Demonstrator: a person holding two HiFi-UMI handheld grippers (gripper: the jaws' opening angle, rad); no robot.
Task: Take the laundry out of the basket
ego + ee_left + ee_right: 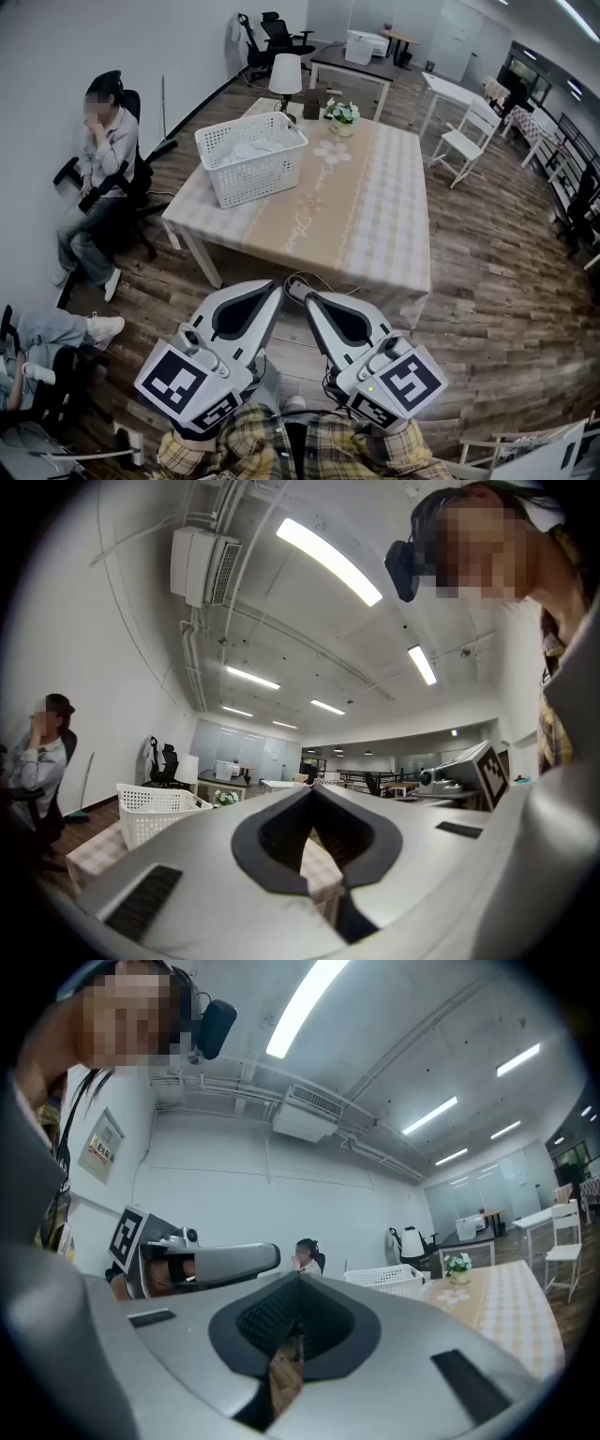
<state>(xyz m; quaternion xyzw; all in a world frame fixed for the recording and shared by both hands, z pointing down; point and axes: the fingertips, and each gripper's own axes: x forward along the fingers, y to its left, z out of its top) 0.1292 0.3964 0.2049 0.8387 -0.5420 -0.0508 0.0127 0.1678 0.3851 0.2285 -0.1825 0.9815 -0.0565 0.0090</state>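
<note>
A white plastic laundry basket stands on the left part of a table with a beige checked cloth; pale laundry lies inside it. The basket also shows in the left gripper view and, small, the basket in the right gripper view. Both grippers are held close to my body, well short of the table's near edge. My left gripper is shut with nothing in it. My right gripper is shut and empty too, its tips almost meeting the left one's.
A table lamp and a small pot of white flowers stand at the table's far end. A person sits on a chair by the left wall. A white chair stands right of the table. Wood floor lies all around.
</note>
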